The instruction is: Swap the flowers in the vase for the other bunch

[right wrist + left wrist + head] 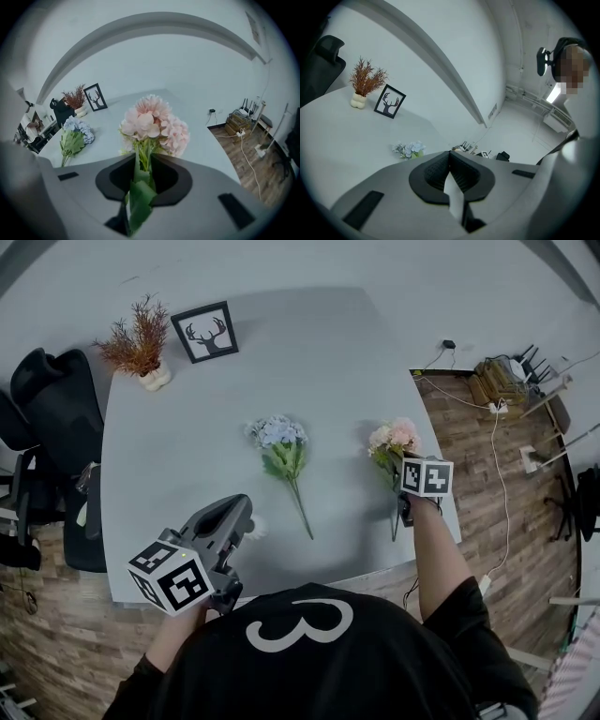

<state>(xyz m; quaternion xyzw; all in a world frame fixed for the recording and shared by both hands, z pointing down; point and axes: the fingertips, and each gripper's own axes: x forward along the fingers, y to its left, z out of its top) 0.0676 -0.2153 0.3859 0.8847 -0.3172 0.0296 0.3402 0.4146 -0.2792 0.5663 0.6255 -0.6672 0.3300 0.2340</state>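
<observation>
Pale pink flowers [394,439] on green stems. Light blue flowers [277,433], green leaves below. Pale grey table [187,456]. Black picture frame [204,331] round a black deer head on white. Rust-brown dried plant [139,334] in a cream vase [155,379]. Brown wood-plank floor [525,521]. Black shirt [394,671] bearing a white 3. Black chair [47,399].

We see two bunches of flowers on the grey table [178,437]. The blue bunch [279,439] lies flat in the middle of the table. Its blue heads point to the far side, and its long green stem points back to the near edge. The pink bunch [395,439] lies close to the table's right edge, turned the same way and well apart from the blue one. The right gripper [145,171] pinches its green stem and a leaf.
</observation>
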